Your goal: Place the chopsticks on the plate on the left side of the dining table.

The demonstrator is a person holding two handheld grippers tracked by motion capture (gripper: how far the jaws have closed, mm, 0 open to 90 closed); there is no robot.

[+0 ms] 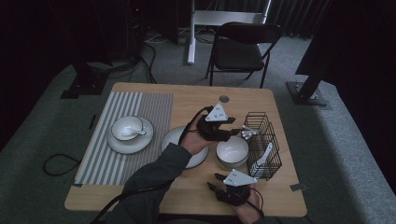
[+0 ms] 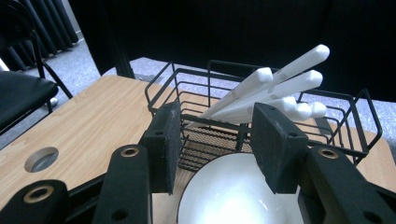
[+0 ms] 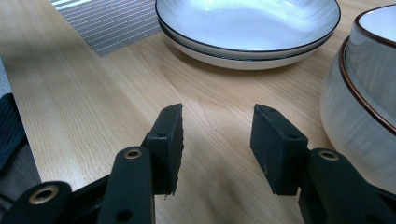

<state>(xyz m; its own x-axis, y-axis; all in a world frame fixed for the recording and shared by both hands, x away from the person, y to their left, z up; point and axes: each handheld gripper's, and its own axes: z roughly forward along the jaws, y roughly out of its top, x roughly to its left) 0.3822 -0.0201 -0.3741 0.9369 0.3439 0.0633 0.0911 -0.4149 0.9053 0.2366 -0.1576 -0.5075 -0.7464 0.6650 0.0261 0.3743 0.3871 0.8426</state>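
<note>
**Clerk:** Item one, spoons (image 2: 261, 93). White, glazed by the look of them, several leaning together in the wire basket (image 1: 263, 144), handles up and out over its rim. Landmark for this list is the white bowl (image 1: 232, 151): the basket stands just beside it on the far side from your left forearm.

**Checker:** And the tools?

**Clerk:** Your left gripper (image 1: 227, 129) hangs over the bowl's far rim, aimed at the basket. Jaws spread, nothing between them; in the left gripper view the pads (image 2: 163, 144) frame the spoon handles but stand apart from them. Your right gripper (image 3: 217, 147) sits low over bare table on the near side of the bowl, jaws likewise spread and empty.

**Checker:** Handling notes for the spoons?

**Clerk:** Judged light, stiff, smooth and likely slippery; brittle if knocked against wire or bowl. Take one handle near its upper end, where it stands free of its neighbours, and pinch across the flat. Draw it along its own lean so that it does not snag the wires or drag the others.

**Checker:** Other stock?

**Clerk:** Stacked plates (image 3: 247, 28) beside the bowl, on the side away from the basket. Beyond them, a small bowl with a spoon on a saucer (image 1: 130, 133), on the striped mat (image 1: 135, 105).
</note>
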